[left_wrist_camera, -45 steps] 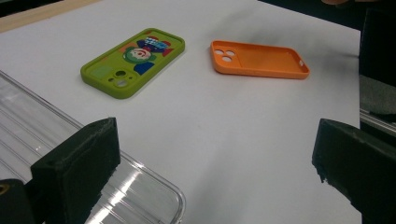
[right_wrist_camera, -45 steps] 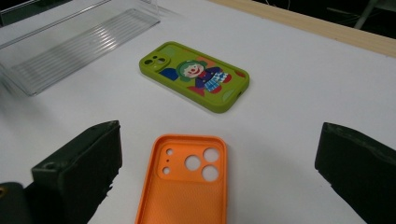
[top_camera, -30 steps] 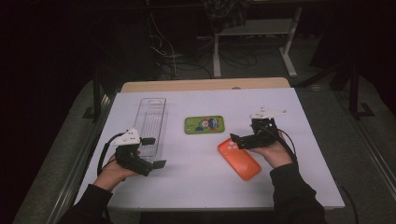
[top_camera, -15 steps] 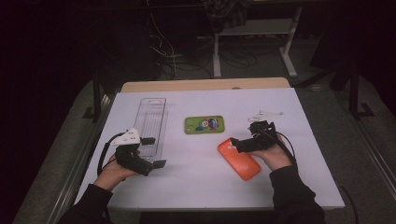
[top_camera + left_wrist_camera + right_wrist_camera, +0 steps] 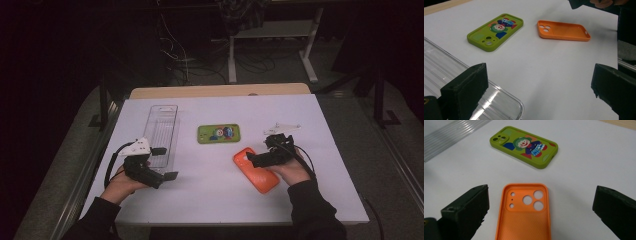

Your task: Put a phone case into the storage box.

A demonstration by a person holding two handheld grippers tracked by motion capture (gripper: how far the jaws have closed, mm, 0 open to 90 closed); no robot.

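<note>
An orange phone case [image 5: 257,172] lies hollow side up on the white table, right of centre. My right gripper [image 5: 261,156] hovers over its far end, open, and in the right gripper view [image 5: 541,203] the orange case [image 5: 524,217] lies between the wide-spread jaws, touching neither. A green phone case [image 5: 218,133] with a clown picture lies flat at mid-table, beyond the orange one [image 5: 524,146]. My left gripper [image 5: 165,163] is open at the near left with nothing in it [image 5: 539,95]; ahead of it lie the green case [image 5: 495,31] and the orange case [image 5: 564,30].
A clear plastic tray [image 5: 162,131] lies lengthwise at the left, its near end [image 5: 506,98] under my left gripper's left jaw. The white table sheet [image 5: 210,195] ends at a wooden strip at the back. Dark floor, cables and a stand lie beyond.
My right gripper has slid slightly left and nearer, over the orange case's far end. The left gripper and both cases have stayed put.
</note>
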